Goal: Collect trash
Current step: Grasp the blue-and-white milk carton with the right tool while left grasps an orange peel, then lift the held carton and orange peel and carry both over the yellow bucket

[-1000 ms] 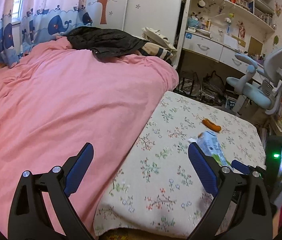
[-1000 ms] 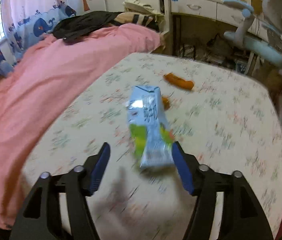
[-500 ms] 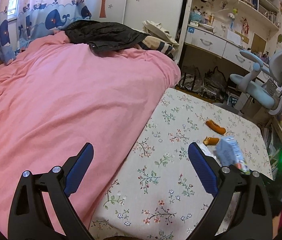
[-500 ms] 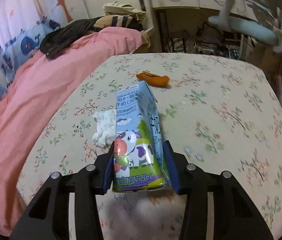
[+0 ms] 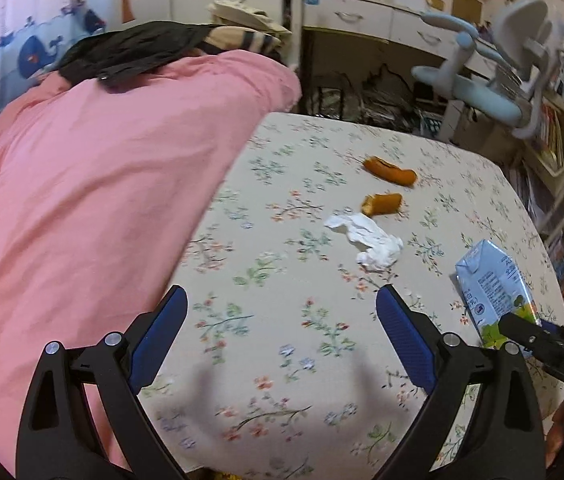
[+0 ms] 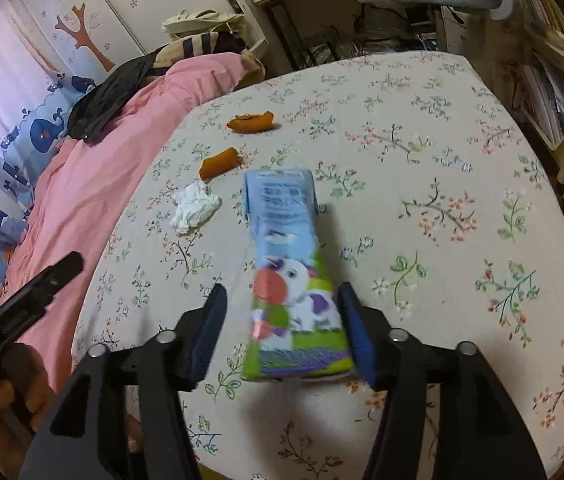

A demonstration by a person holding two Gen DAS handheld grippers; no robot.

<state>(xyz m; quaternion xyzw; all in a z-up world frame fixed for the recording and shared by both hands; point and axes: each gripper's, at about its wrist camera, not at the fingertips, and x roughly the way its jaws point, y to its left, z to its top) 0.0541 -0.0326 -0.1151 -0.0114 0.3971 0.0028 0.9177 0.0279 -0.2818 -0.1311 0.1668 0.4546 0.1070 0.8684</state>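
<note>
Milk carton (image 6: 294, 264) over floral bedsheet (image 6: 442, 160) between right gripper's (image 6: 282, 292) just-widening jaws, left pad clear; light, thin-walled, crushable, best pinched across flat sides low down; left gripper (image 5: 278, 296) wide, empty.

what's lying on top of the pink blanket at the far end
A black garment lies crumpled on the pink blanket, with a striped cloth beside it. Whatever is under them is covered.

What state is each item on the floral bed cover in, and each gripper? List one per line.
Milk carton: between the right gripper's pads, a gap showing on its left side.
Crumpled tissue: lying loose.
Two orange peel pieces: lying loose, apart.
Left gripper: open, empty.
Right gripper: jaws just opening.
</note>
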